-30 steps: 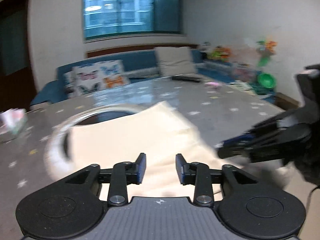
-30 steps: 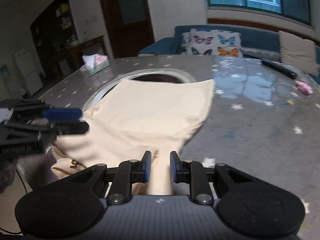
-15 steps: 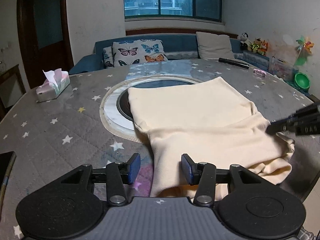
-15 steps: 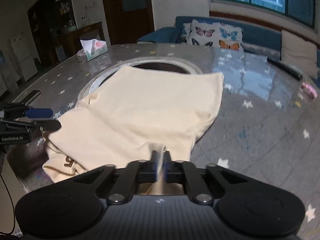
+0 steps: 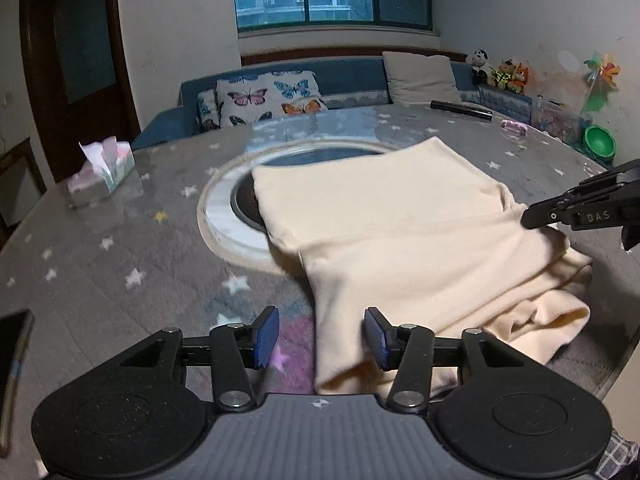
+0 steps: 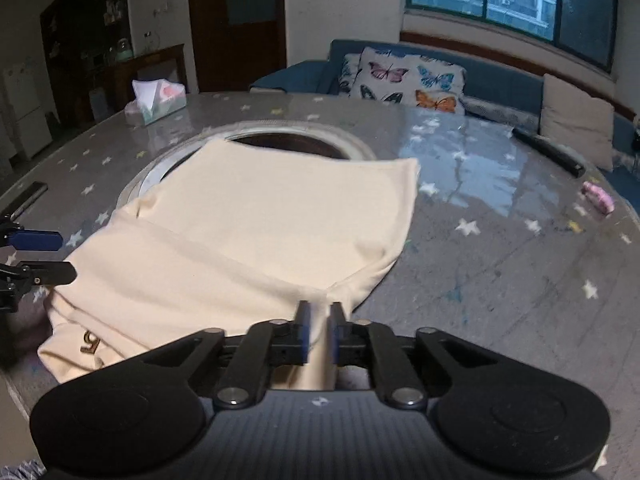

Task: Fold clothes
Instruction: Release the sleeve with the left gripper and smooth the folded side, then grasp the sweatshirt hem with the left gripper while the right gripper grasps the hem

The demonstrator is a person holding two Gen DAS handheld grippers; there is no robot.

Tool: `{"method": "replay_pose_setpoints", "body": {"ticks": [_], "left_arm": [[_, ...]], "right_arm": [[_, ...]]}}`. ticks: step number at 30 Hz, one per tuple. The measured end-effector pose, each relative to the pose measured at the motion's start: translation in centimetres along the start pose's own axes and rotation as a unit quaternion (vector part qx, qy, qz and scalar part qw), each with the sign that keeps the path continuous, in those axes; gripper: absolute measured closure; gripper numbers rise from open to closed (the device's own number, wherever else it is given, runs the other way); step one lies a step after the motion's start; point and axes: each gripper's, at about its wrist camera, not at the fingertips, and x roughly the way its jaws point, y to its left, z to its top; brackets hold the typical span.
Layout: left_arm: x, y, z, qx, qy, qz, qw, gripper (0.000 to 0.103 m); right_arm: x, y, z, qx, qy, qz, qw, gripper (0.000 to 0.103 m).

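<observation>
**A:** Where is the garment (image 5: 400, 232) right now?

**B:** It lies on the tabletop (image 5: 120, 272), partly over the round ring (image 5: 216, 216) in the middle. The far part is flat; the near end is bunched up in layers at the tabletop's edge, closest to both claws.

**A:** And the right claw (image 6: 318, 332)?

**B:** Its fingers stand nearly together, with a strip of the cream cloth pinched between them at the near right corner. I judge it grips there so that side can be lifted and carried over for a fold.

**A:** Is the left claw (image 5: 318, 338) doing the same?

**B:** No. It is spread wide and grips nothing. The near left edge of the cloth sits between its blue pads (image 5: 264, 336), so it looks lined up to close on that corner, though it hasn't yet.

**A:** Why take both near corners?

**B:** Probably so the cloth rises evenly instead of twisting. With only one side held, the loose layers could slide or drag.

**A:** Anything nearby in the way?

**B:** A tissue box (image 5: 102, 172) sits well apart at the left, and a phone (image 5: 14, 344) lies at the near left edge.
</observation>
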Motion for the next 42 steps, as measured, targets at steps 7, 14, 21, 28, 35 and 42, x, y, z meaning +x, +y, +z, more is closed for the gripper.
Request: {"method": "replay_pose_setpoints", "body": {"ticks": [7,14,21,28,35,42], "left_arm": [[0.3,-0.7,3.1,0.017,-0.035,-0.026,0.9989,0.068],[5.0,-1.6,3.4,0.038,0.005,-0.036,0.9986,0.080],[3.5,-1.2,2.1,0.056,-0.008,-0.033,0.9978,0.078],[2.5,-1.1,0.1,0.084,-0.001,-0.034,0.9959,0.077],[-1.0,-2.1,-0.7,0.138,-0.019,-0.043,0.9893,0.077],[-3.2,-4.2,-3.5,0.239,-0.018,-0.063,0.9687,0.062]], "right_arm": [[-0.9,0.9,1.1,-0.023,-0.030,0.020,0.999,0.093],[0.5,1.6,0.8,-0.049,-0.013,0.038,0.998,0.093],[-1.4,1.8,0.0,-0.081,-0.007,0.051,0.995,0.093],[-2.3,2.3,-2.0,-0.106,0.022,0.055,0.993,0.092],[-3.1,2.6,-2.4,-0.117,0.021,0.061,0.991,0.092],[-4.3,2.6,-2.4,-0.137,0.024,0.064,0.988,0.090]]}}
